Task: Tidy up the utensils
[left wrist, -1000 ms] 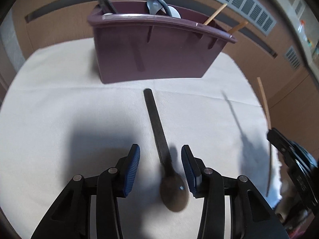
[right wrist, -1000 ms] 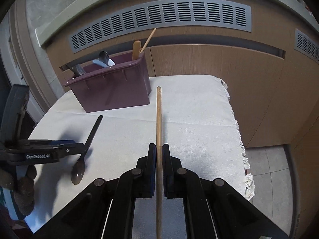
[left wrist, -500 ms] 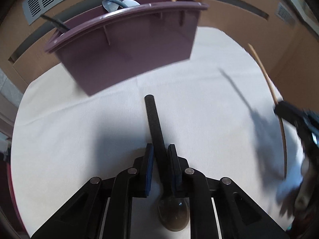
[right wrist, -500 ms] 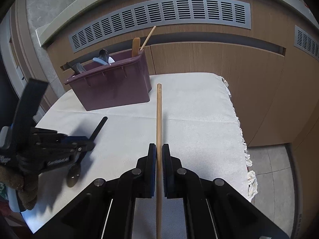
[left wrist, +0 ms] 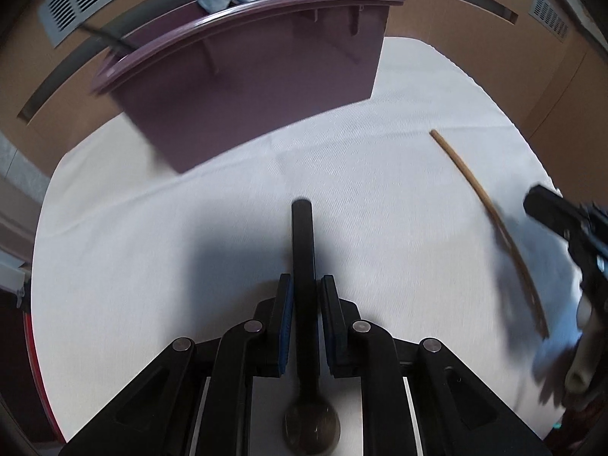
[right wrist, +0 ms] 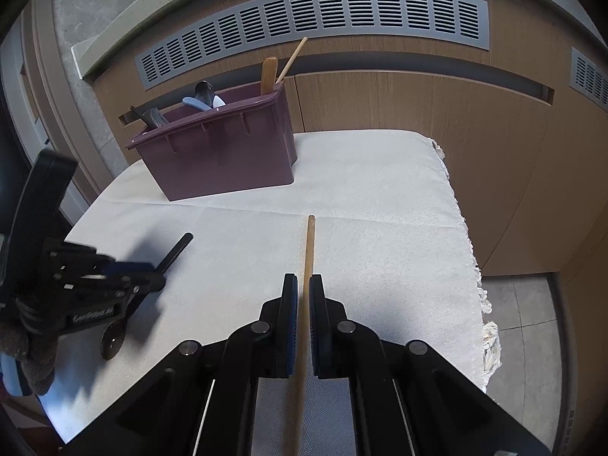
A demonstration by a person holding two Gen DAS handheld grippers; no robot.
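My left gripper [left wrist: 304,285] is shut on the black handle of a dark spoon [left wrist: 303,243]; its bowl hangs below the fingers, lifted off the cloth. It also shows in the right wrist view [right wrist: 152,271]. My right gripper [right wrist: 303,285] is shut on a wooden chopstick [right wrist: 308,250] that points forward above the cloth; the chopstick also shows in the left wrist view [left wrist: 490,209]. A maroon utensil caddy [left wrist: 258,91] [right wrist: 224,155] stands at the far side, holding spoons, a dark utensil and wooden sticks in separate compartments.
A white cloth [right wrist: 380,209] covers the table, with a fringed edge [right wrist: 478,296] on the right. A wooden wall with grey vents [right wrist: 323,15] stands behind the caddy. Floor tiles [right wrist: 520,342] lie beyond the right edge.
My left gripper closed on the spoon handle and lifted it, tilting toward the caddy. My right gripper kept hold of the chopstick and came lower and closer to the table.
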